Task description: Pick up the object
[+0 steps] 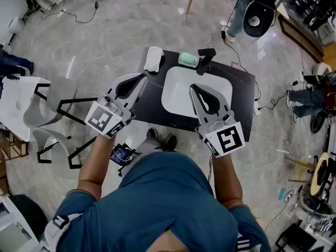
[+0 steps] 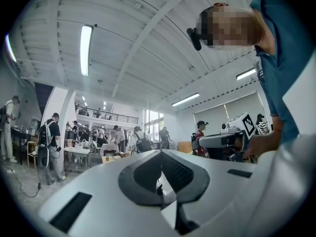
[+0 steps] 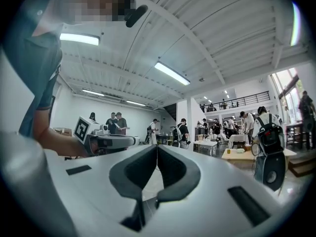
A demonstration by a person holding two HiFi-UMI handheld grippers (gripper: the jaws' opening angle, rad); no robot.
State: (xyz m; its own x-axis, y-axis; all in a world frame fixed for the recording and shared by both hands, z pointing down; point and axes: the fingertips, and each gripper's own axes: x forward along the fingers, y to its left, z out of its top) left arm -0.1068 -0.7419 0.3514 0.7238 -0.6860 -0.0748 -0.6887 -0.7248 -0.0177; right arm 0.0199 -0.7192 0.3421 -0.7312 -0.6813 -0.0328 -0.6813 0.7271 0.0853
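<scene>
1. Head view, task things. Three small things sit in a row on the far edge of a black table: a white lump, rounded and taller than wide; a pale green block with soft corners; and a black piece with an angular outline. I cannot tell which one is the object to pick up. None is touched by either gripper.
2. Head view, grippers. The left gripper is held over the table's left edge, its tips near the white lump but apart from it. The right gripper is over the tray, pointing toward the green block. Both pairs of jaws are closed tip to tip, with nothing gripped.
3. Head view, hard to see. The black piece is too small and dark to identify. The right gripper covers the tray's near edge, and the left gripper covers the table's near left corner.
4. Head view, container. A white tray, shallow with rounded corners, lies mid-table, just this side of the three things. The part that shows is bare.
5. Left gripper view. The left gripper has its jaws together with nothing between them. The camera looks out across a hall with people and a ceiling, so the table is out of sight. The right gripper shows at the right.
6. Right gripper view. The right gripper also has its jaws meeting at the tip, empty. It shows the same hall, and the table is again out of sight. The left gripper shows at the left.
</scene>
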